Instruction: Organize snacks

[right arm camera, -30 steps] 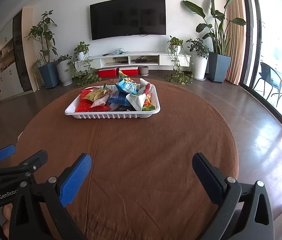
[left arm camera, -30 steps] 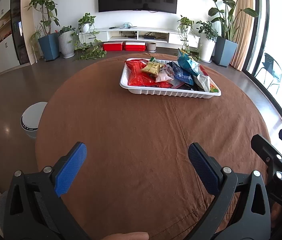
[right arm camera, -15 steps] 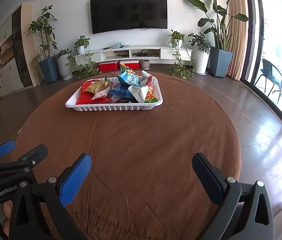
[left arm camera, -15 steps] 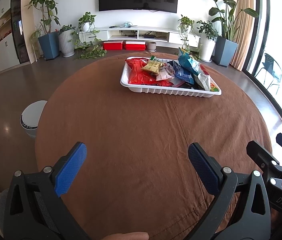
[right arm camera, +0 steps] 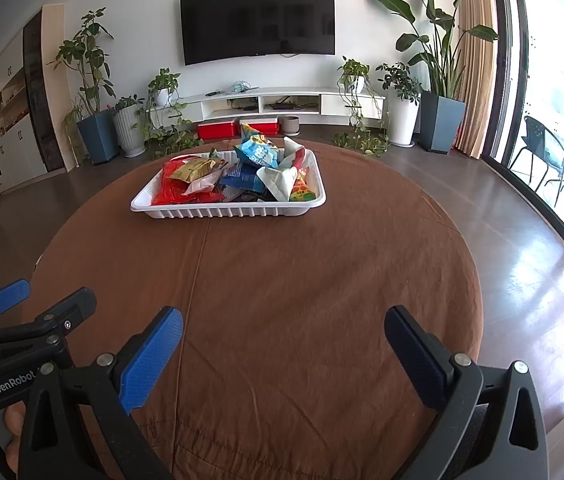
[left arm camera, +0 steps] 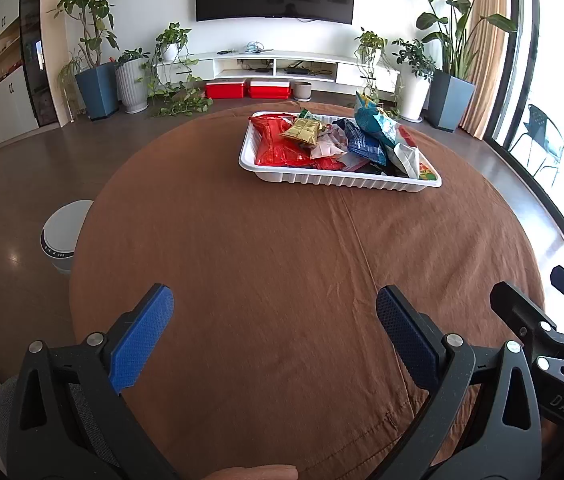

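Observation:
A white ribbed tray [left arm camera: 338, 179] [right arm camera: 225, 212] sits on the far half of a round table with a brown cloth [left arm camera: 282, 280] [right arm camera: 302, 300]. It holds a heap of snack packets: a red one [left arm camera: 277, 148] [right arm camera: 171, 190], a gold one [left arm camera: 304, 130] [right arm camera: 195, 168], blue ones [left arm camera: 364, 142] [right arm camera: 259, 154] and a white one [right arm camera: 277, 178]. My left gripper [left arm camera: 273, 320] is open and empty over the near edge of the table. My right gripper [right arm camera: 284, 332] is open and empty beside it. Both are far from the tray.
A white round bin [left arm camera: 63, 236] stands on the floor left of the table. Potted plants [left arm camera: 97, 72], a TV shelf [right arm camera: 265, 100] and red boxes [left arm camera: 247, 89] line the back wall. Glass doors [right arm camera: 554, 100] are at the right.
Both grippers have risen and tilted slightly, so the tray sits a little lower in both views. Both stay open and empty.

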`<state>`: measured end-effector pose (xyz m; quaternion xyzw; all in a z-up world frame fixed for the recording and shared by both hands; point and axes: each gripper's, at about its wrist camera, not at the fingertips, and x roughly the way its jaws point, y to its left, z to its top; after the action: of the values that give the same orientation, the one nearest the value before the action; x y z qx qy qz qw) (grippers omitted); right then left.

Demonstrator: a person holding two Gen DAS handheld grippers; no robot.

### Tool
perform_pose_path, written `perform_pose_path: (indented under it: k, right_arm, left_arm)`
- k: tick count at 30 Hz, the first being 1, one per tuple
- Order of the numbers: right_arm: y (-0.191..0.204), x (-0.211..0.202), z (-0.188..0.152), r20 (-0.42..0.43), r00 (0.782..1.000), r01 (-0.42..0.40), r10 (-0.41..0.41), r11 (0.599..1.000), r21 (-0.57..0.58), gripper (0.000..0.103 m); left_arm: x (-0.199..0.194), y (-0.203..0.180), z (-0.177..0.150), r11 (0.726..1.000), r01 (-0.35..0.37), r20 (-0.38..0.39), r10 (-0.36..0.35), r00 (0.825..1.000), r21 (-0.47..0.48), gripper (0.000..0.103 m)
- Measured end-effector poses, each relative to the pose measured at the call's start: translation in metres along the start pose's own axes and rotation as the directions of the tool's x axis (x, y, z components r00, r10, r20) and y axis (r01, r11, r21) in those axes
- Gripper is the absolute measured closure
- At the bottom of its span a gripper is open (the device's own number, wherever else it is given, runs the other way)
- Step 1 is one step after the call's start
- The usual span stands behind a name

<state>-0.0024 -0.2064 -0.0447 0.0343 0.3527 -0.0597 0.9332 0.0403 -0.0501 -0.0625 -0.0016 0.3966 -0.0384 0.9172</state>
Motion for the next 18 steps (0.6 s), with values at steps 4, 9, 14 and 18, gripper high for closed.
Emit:
perform_pose_path:
  k: [4, 9, 14, 18]
  right_arm:
    - [-0.0001, 0.0001, 0.0003, -0.001, 1.000, 0.000, 0.000, 1.000, 0.001, 0.000]
    - [-0.0001, 0.0007, -0.0010, -0.004, 1.000, -0.001, 0.001, 1.000, 0.001, 0.000]
    - [-0.0001, 0.0008, -0.0032, -0.005, 1.000, -0.002, 0.002, 1.000, 0.001, 0.000]
    - [-0.0004, 0.0011, -0.0036, -0.007, 1.000, -0.002, 0.002, 1.000, 0.002, 0.000]
  left_arm:
    - [-0.0006, 0.0000, -0.0006, 1.000, 0.000, 0.000, 0.000, 1.000, 0.001, 0.000]
    - [-0.0005, 0.0002, -0.0008, 1.000, 0.000, -0.003, 0.000, 1.000, -0.001, 0.000]
    - [-0.0003, 0.0002, -0.0008, 1.000, 0.001, -0.003, -0.001, 1.000, -0.001, 0.000]
    - [0.0015, 0.0005, -0.0019, 1.000, 0.003, -0.013, -0.003, 1.000, -0.001, 0.000]
